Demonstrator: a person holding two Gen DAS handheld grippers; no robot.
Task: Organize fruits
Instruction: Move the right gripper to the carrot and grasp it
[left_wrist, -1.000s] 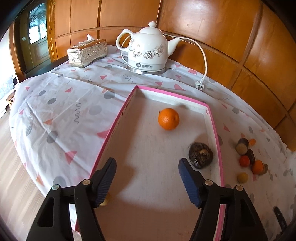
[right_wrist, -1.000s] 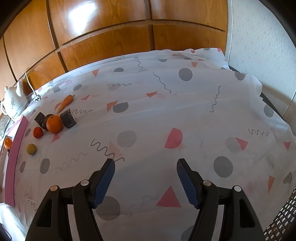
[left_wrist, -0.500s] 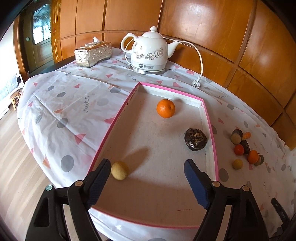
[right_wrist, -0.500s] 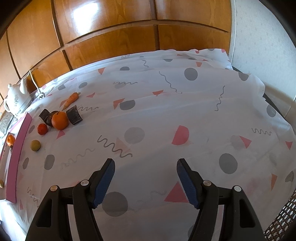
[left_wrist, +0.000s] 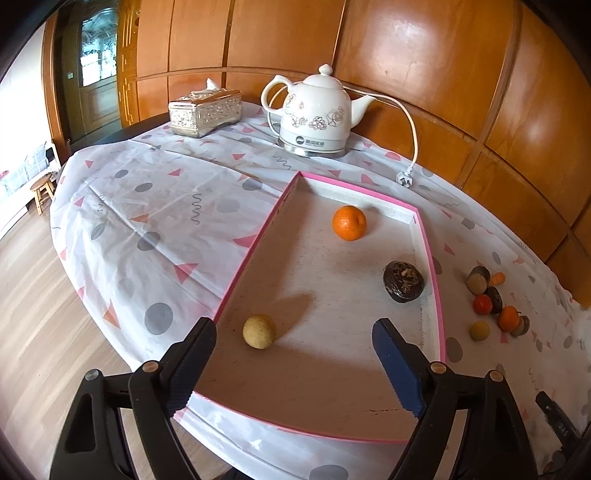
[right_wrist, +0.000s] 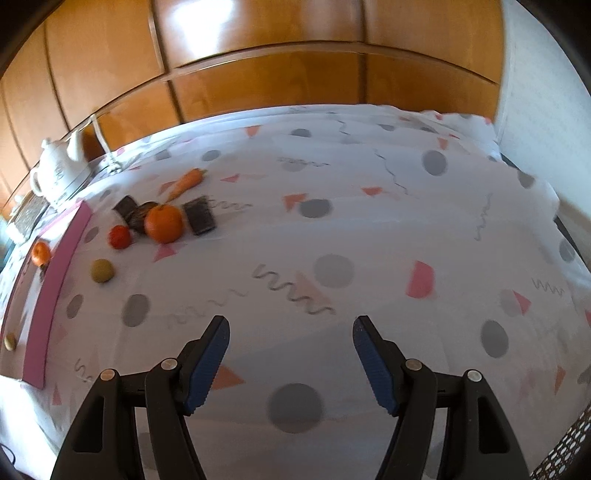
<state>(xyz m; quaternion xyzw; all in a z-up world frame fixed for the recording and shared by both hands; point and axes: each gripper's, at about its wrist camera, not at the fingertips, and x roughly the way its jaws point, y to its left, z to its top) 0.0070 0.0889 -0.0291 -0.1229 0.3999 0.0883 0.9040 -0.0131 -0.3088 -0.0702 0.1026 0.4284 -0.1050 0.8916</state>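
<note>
Left gripper (left_wrist: 291, 354): jaws wide apart, holding nothing, touching nothing, above near end of pink-rimmed tray (left_wrist: 430, 254). Tray on counter (left_wrist: 155, 206) holds yellow fruit (left_wrist: 259, 331) just ahead of left finger, orange (left_wrist: 349, 222) near far end, dark round item (left_wrist: 403, 281) by right wall. Right gripper (right_wrist: 291, 354): jaws wide apart, empty, over bare tablecloth (right_wrist: 369, 236). Fruit cluster (right_wrist: 162, 221) lies on cloth beside tray, well apart from right gripper.
</note>
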